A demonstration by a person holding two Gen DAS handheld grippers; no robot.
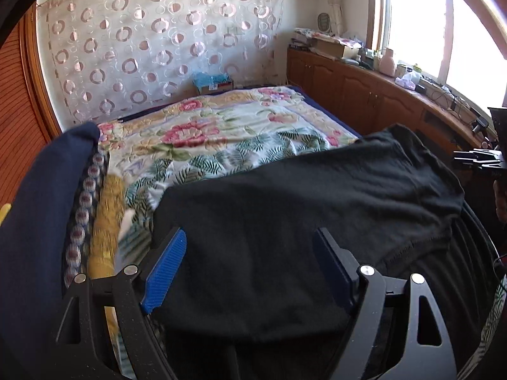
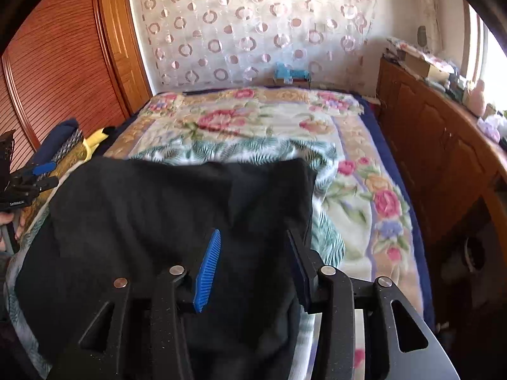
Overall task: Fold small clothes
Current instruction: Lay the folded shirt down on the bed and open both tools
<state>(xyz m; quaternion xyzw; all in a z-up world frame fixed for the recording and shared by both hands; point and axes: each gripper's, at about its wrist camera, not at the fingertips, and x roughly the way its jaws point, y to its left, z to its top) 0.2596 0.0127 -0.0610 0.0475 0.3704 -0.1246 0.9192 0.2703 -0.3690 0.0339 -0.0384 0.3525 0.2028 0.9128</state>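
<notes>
Left wrist: left gripper (image 1: 250,266) hung jaws wide apart over the black garment (image 1: 301,209), nothing pinched; garment lay flat on the floral bedspread (image 1: 221,126). Right wrist: right gripper (image 2: 253,266) was parted too, pads clear of the garment's right edge.

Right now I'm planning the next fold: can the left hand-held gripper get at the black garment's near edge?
Probably yes: the left hand-held gripper hangs open directly over the black garment, and nothing lies between them.
</notes>
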